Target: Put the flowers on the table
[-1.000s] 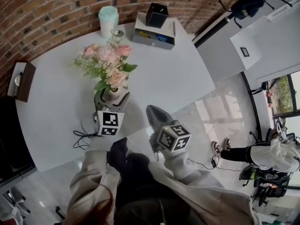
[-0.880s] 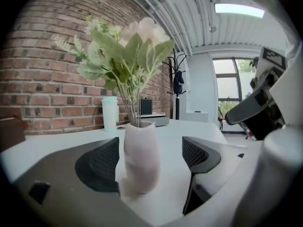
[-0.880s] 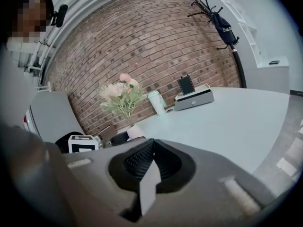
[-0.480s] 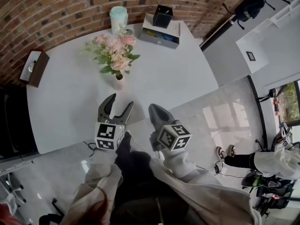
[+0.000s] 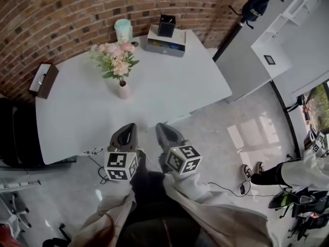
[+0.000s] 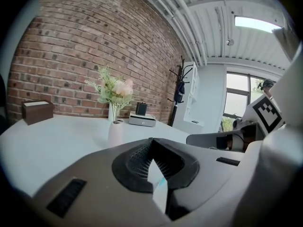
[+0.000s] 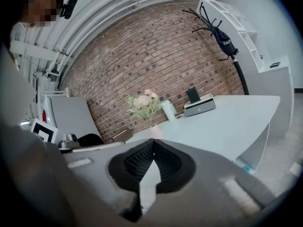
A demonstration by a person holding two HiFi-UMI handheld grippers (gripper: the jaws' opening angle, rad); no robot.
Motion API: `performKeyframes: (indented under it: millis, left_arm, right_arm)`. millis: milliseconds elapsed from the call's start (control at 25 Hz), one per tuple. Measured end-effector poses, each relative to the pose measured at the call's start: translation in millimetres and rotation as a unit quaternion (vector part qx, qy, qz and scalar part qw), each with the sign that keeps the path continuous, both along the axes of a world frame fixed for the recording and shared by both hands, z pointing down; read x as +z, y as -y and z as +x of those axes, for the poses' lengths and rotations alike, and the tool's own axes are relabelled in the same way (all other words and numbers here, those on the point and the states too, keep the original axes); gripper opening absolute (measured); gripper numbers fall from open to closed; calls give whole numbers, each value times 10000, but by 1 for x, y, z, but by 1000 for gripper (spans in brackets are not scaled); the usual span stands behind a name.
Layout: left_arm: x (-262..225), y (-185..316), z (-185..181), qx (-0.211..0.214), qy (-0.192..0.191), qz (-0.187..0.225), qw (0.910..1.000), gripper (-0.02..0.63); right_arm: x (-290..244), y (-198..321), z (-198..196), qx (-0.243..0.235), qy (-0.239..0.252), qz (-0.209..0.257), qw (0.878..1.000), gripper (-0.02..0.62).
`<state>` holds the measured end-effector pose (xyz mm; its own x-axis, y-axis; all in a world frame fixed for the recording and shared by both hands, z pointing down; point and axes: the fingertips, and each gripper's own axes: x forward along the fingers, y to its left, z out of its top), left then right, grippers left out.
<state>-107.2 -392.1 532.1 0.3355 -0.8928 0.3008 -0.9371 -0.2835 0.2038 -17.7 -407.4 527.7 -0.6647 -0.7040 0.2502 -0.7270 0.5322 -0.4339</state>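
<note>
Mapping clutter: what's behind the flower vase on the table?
A pale green tumbler; right of it a grey box topped by a black holder. In the left gripper view, the flowers hide part of the tumbler.

Pink flowers (image 5: 114,58) upright in pale vase (image 5: 123,90), on white table (image 5: 169,81).

Rough finish showing on brick wall (image 5: 61,14), table (image 5: 169,81) top looking smooth matt white, floor (image 5: 241,138) shining glossy, reflecting light, vase (image 5: 123,90) looking smooth, poss. ceramic, left gripper (image 6: 151,141) showing matt grey plastic w/ ribbed black pads (image 6: 137,161)
</note>
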Motion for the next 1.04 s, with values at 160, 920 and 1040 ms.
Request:
performKeyframes:
  millis: [160, 920, 1040]
  left_arm:
    - [-5, -24, 19, 135, 107, 87, 9998, 3]
    - [-4, -64, 43, 330, 14, 121, 9994, 3]
    - [-5, -68, 49, 374, -16, 126, 9992, 3]
  right_arm:
    - [-2, -25, 12, -60, -66, 128, 9999, 0]
    - [-25, -72, 30, -211, 84, 387, 9990, -2]
    - [-25, -78, 33, -219, 64, 354, 9991, -2]
